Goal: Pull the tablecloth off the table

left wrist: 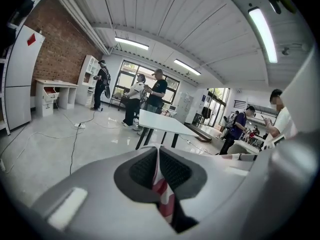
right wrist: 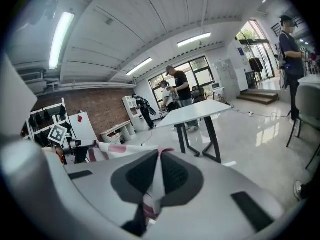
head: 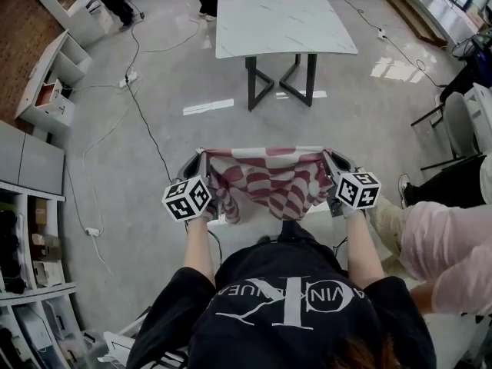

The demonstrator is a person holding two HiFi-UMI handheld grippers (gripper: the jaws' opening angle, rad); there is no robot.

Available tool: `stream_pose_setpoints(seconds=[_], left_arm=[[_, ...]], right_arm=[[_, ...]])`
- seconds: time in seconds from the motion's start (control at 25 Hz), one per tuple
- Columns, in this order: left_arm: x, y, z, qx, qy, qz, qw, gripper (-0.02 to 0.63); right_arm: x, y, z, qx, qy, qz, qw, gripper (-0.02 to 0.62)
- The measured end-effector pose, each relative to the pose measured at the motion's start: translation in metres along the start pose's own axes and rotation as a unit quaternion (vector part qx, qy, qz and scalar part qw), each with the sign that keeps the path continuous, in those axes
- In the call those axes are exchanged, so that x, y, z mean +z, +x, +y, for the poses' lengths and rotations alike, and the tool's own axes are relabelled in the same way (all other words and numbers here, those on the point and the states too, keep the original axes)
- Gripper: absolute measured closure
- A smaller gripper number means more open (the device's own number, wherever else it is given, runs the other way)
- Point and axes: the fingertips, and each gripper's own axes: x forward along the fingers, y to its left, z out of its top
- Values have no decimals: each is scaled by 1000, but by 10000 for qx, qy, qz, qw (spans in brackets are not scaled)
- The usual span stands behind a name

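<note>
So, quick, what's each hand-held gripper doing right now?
Left hand-held gripper: closed on the red-and-white checkered fabric tablecloth.
Right hand-held gripper: closed on the same tablecloth.

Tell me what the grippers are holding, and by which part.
Both hold the red-and-white checked tablecloth. The left gripper is shut on one end of its top edge, the right gripper on the other, and the rest hangs between them.

The red-and-white checked tablecloth (head: 265, 181) hangs stretched between the left gripper (head: 202, 158) and the right gripper (head: 329, 158), each clamped on one upper corner, just in front of the person's dark shirt (head: 284, 298). The white marbled table (head: 280, 21) stands well apart on the glossy floor (head: 369, 106), where cables (head: 146, 121) trail
</note>
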Motion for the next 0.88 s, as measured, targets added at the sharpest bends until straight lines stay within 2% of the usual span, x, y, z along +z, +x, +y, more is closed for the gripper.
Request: stream_pose_setpoints(seconds=[0.56, 0.88], left_arm=[[41, 18, -24, -317, 350, -368, 9982, 586], [84, 37, -50, -465, 632, -693, 9945, 586]], right_arm=[[66, -15, -4, -151, -203, -790, 9965, 577], [115, -19, -17, -211, -412, -1168, 9921, 577]])
